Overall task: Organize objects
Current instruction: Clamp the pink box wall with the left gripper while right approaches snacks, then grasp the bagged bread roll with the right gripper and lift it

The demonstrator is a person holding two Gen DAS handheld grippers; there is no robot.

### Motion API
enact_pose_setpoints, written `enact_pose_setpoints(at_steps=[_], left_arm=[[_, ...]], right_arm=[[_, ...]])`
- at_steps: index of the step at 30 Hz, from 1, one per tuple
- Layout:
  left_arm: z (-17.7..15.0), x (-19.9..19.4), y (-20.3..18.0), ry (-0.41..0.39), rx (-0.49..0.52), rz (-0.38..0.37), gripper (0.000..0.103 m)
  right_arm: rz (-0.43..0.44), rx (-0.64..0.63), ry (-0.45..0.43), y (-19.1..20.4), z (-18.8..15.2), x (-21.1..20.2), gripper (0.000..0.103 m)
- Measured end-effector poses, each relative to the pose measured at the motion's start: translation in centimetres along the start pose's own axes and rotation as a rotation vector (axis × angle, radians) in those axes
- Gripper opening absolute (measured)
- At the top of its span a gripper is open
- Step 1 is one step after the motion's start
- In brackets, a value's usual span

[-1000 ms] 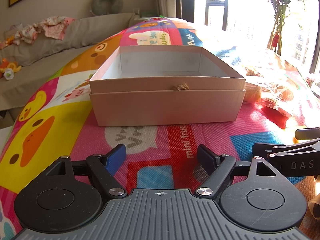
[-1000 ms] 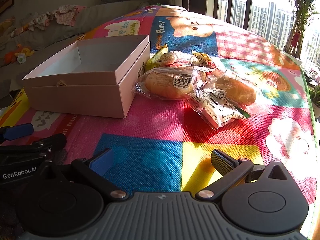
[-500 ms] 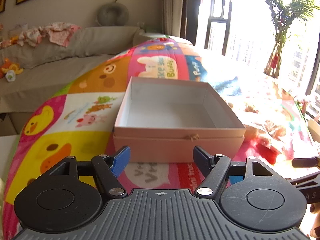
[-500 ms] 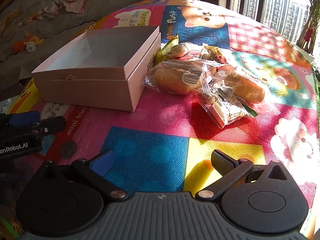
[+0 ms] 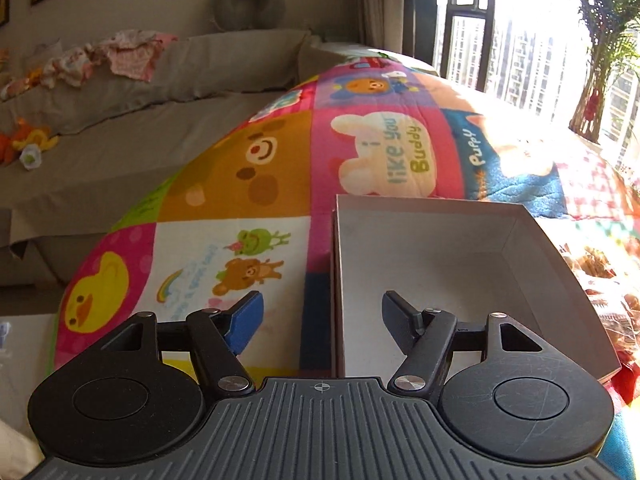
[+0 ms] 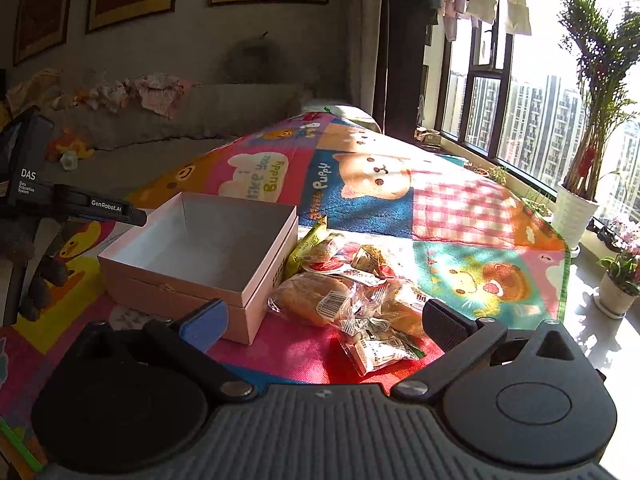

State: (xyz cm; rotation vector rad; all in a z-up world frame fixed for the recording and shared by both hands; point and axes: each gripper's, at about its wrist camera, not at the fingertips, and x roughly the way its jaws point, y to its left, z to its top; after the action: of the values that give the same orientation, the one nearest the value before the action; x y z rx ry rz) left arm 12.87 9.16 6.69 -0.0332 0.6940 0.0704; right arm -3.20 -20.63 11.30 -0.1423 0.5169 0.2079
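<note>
An open, empty pink box (image 6: 200, 252) sits on a colourful cartoon mat (image 6: 460, 208). In the left wrist view the box (image 5: 440, 248) lies just below and ahead of my left gripper (image 5: 320, 320), which is open and empty, straddling the box's left wall from above. A pile of wrapped bread and snack packets (image 6: 352, 300) lies right of the box. My right gripper (image 6: 324, 320) is open and empty, raised above the pile. The left gripper also shows in the right wrist view (image 6: 100, 210), over the box's left side.
A grey sofa (image 5: 120, 128) with clothes and toys runs along the back left. A window and potted plants (image 6: 580, 200) stand at the right. The mat's right edge drops to the floor near small flower pots (image 6: 620, 284).
Both grippers have lifted well above the mat. The left one moved forward over the box's left wall. The right one now looks down on the snack pile from higher.
</note>
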Motion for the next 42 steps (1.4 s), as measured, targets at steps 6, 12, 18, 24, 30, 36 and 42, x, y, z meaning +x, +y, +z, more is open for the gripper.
enact_pose_setpoints(at_steps=[6, 12, 18, 24, 30, 36, 42], left_arm=[[-0.2, 3.3, 0.6, 0.091, -0.018, -0.04, 0.016], [-0.8, 3.1, -0.1, 0.085, -0.007, -0.03, 0.01], [-0.7, 3.1, 0.5, 0.093, -0.038, -0.063, 0.01], [-0.7, 3.0, 0.1, 0.089, -0.029, -0.045, 0.01], [-0.7, 2.9, 0.3, 0.086, -0.04, -0.054, 0.01], [-0.7, 2.9, 0.6, 0.082, -0.06, -0.066, 0.01], [-0.9, 2.7, 0.4, 0.074, -0.063, -0.055, 0.01]], right_arm=[[0.039, -0.067, 0.06, -0.3, 0.6, 4.3, 0.103], [0.123, 0.004, 0.117, -2.5, 2.7, 9.1, 0.101], [0.161, 0.137, 0.226, -4.1, 3.5, 14.7, 0.055], [0.136, 0.28, 0.274, -5.6, 3.8, 19.6, 0.04], [0.164, 0.271, 0.336, -5.0, 2.5, 16.1, 0.04], [0.242, 0.299, 0.408, -3.9, -0.6, 10.3, 0.043], [0.18, 0.125, 0.38, -0.2, -1.4, 8.8, 0.064]])
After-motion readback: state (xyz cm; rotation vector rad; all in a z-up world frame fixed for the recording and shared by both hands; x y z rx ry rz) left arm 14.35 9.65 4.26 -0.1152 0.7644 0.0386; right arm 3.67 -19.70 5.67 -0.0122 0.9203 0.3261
